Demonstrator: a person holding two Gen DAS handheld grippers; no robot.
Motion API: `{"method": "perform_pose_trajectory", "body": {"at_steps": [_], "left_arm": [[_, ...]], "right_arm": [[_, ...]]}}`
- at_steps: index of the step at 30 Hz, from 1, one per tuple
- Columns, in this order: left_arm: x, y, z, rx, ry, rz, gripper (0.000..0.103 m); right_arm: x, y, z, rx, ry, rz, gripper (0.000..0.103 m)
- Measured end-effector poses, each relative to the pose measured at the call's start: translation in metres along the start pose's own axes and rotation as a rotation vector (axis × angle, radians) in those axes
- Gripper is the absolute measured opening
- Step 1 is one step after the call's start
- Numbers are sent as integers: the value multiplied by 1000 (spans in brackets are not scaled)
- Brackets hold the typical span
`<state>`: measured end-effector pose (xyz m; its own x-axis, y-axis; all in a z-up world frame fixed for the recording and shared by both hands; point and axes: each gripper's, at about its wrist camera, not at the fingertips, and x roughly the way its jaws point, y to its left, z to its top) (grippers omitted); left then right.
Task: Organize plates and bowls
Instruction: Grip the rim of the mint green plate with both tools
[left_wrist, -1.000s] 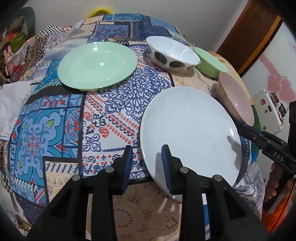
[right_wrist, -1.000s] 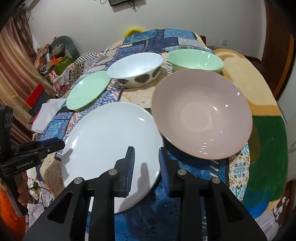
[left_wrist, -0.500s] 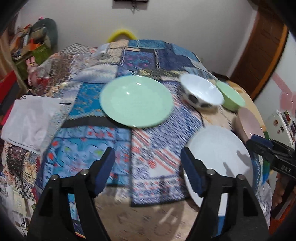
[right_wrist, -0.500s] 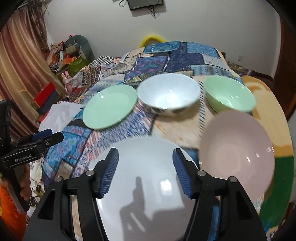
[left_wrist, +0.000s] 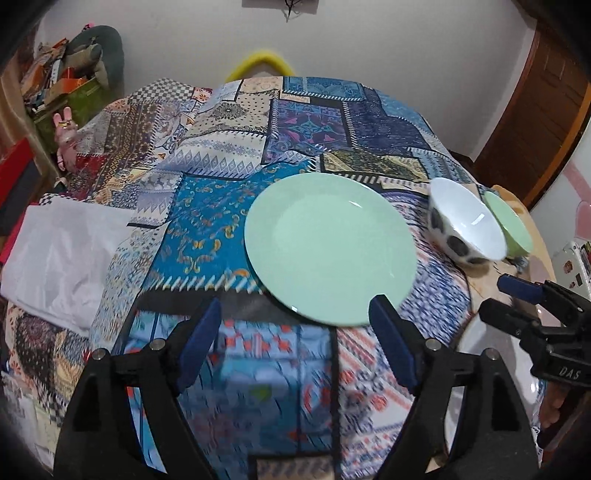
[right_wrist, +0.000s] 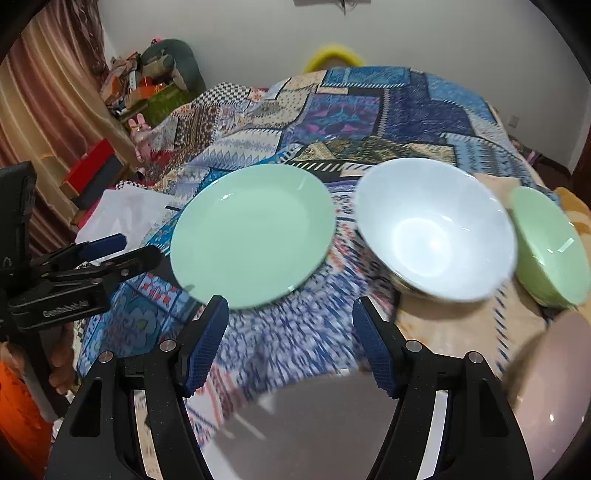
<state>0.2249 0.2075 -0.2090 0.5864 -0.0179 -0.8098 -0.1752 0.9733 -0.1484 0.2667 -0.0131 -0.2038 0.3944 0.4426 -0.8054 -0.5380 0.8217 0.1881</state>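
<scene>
A green plate (left_wrist: 328, 247) lies on the patchwork cloth, just beyond my open left gripper (left_wrist: 295, 332). It also shows in the right wrist view (right_wrist: 251, 232). My right gripper (right_wrist: 290, 325) is open and empty above the near white plate (right_wrist: 314, 424). A white spotted bowl (right_wrist: 436, 229) stands right of the green plate, with a green bowl (right_wrist: 550, 243) beside it and a pink bowl (right_wrist: 546, 387) at the near right. The spotted bowl (left_wrist: 461, 225) and green bowl (left_wrist: 511, 225) show in the left view too.
A patchwork cloth (left_wrist: 332, 122) covers the table. A folded white cloth (left_wrist: 59, 254) lies at the left edge. Clutter and boxes (right_wrist: 147, 85) stand by the wall at the far left. A wooden door (left_wrist: 535, 118) is at the right.
Both grippers opened wide and pulled back from the white plate. Both views swung up and left, toward the green plate and the bowls.
</scene>
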Motion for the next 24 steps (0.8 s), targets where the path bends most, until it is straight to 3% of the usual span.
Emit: {"method": "perform_pose_trajectory", "body": {"at_steps": [5,7,13,19,24], "left_arm": [[36,13,16,13,25,0,78],[51,20,22,3,54,-17,70],[86,43,37,-58,119,-75,49],[97,41,45,-26,119,-94,38],[97,38,44,1,123,-80,34]], "right_arm": [[21,2,10,-11,42,-16,62],[30,0,13,-8,69,-21,52],[49,-12,18,60,114,-3,37],[54,-20,23,109,125,26,29],[52,-16,21,61,149,33,27]]}}
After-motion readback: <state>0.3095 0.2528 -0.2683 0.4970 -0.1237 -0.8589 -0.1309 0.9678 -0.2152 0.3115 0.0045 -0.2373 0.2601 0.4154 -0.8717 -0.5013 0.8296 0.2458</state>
